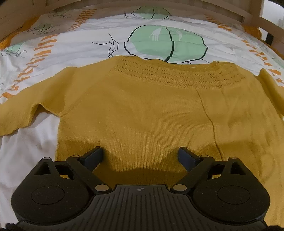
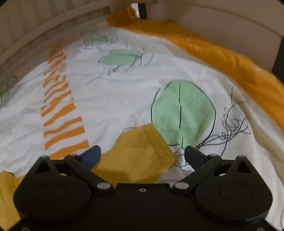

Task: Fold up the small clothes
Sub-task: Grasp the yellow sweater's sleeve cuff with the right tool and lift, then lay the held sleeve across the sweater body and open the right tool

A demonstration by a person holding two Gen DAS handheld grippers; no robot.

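A mustard-yellow knitted sweater point(image 1: 142, 110) is lying spread flat on a bed sheet point(image 1: 85, 48), its neckline with the openwork band pointing away from the left wrist camera and its sleeves reaching out to either side. A thin dark line is running down the right half of the body, either a crease or a seam; which one cannot be told.

The left gripper point(image 1: 140, 156) is hanging over the sweater's lower hem with its fingers wide apart and nothing clamped between them. Its shadow is falling on the knit just beneath it.

The right gripper point(image 2: 142, 155) is hovering over one sleeve point(image 2: 140, 152), whose ribbed cuff is lying between the two fingers. The fingers are standing apart and are not pressing on the cloth. This view is blurred, so whether a fingertip is touching the fabric cannot be told.

The sheet is white, printed with pale green round shapes outlined in black scribble and with bands of short orange stripes. An orange blanket point(image 2: 221, 53) is bunching along the sheet's far edge in the right wrist view, and a wooden bed frame point(image 1: 213, 8) is curving around the bedding.

No brand name, label or readable writing is showing on the sweater, the sheet or the grippers; a small white figure-like print on one green shape is too small to make out.
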